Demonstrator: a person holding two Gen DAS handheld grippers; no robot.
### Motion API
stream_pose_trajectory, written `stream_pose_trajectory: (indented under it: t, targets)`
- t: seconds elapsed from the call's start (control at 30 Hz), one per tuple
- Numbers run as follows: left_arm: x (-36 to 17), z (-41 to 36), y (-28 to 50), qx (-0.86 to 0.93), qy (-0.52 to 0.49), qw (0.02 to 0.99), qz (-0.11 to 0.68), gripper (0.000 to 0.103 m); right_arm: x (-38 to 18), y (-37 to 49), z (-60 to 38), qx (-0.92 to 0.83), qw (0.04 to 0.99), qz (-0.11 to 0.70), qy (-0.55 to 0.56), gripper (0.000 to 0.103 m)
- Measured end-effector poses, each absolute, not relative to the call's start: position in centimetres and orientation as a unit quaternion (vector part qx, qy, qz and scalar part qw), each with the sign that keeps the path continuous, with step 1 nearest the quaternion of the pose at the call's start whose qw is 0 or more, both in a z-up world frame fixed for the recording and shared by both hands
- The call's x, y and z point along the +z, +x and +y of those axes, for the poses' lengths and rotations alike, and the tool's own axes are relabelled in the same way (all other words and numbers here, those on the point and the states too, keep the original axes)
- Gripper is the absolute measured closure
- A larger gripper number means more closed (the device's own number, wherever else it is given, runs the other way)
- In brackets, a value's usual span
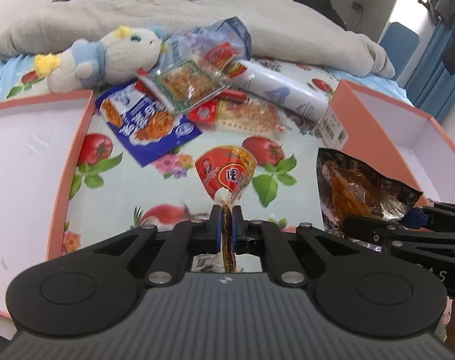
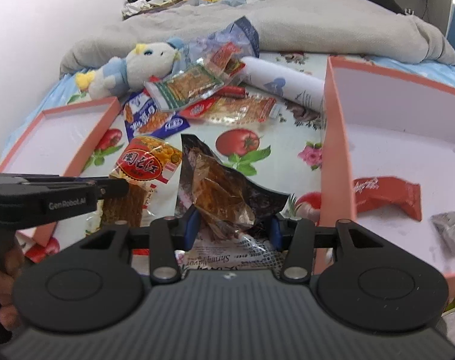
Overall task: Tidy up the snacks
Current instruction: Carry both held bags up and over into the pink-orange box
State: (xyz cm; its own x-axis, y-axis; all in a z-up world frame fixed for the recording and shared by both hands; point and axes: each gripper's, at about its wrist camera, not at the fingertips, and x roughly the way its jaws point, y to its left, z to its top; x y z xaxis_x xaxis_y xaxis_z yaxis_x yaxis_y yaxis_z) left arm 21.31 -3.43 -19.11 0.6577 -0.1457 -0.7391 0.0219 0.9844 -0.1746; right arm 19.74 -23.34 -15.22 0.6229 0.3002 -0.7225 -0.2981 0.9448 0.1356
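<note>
Biggest worry for us right now: both snack packs are pinched by thin, crinkly film, so either one can slide out on the way to a box. Our left hand-held gripper (image 1: 226, 225) has its jaws almost completely together on just the bottom edge of the red and yellow spicy strip pack (image 1: 225, 174), which sticks out well past the fingertips. That much free pack can swing, and a slippery seam clamped that narrowly could slip and drop back onto the tomato-print bedsheet (image 1: 155, 186).

Our right hand-held gripper (image 2: 232, 228) is about half apart, with the dark foil shrimp snack bag (image 2: 227, 192) wedged between its blue pads (image 2: 193, 225). The bag is crumpled and bulky, so we judge the grip is squeezing air and loose foil more than anything solid; it may deform and work loose. The bag also blocks a lot of what this camera sees.

The two grippers sit close side by side, so bumping one pack into the other is a real risk if we move both at once.

The box on the right (image 2: 335, 138) already holds a red packet (image 2: 386, 195) and a small grey wrapper (image 2: 451, 231). The box on the left (image 2: 86, 138) looks empty. The rest of the snack pile (image 2: 197, 96) lies farther up the bed beside the plush toy (image 2: 137, 66) and a white tube (image 2: 287, 84).
</note>
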Motion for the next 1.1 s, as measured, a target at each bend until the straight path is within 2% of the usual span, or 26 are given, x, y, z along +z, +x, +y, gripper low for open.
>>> stream_pose_trajectory:
  t: [0.53,0.87,1.1]
  targets:
    - [-10.5,-5.6,23.4,-0.081,-0.087,0.930,0.347,0.096,-7.9,21.8,-25.7,0.157,0.928,0.336,0.022,0.054]
    - [-2.9,-8.9,24.8,-0.126,-0.098,0.950,0.267,0.096,-1.7,22.5,-28.5,0.111,0.961,0.253,0.029,0.054]
    - [0.7,-13.0,26.6,-0.175,-0.094,0.950,0.240,0.096,1.2,23.2,-31.7,0.063,0.975,0.209,0.025,0.054]
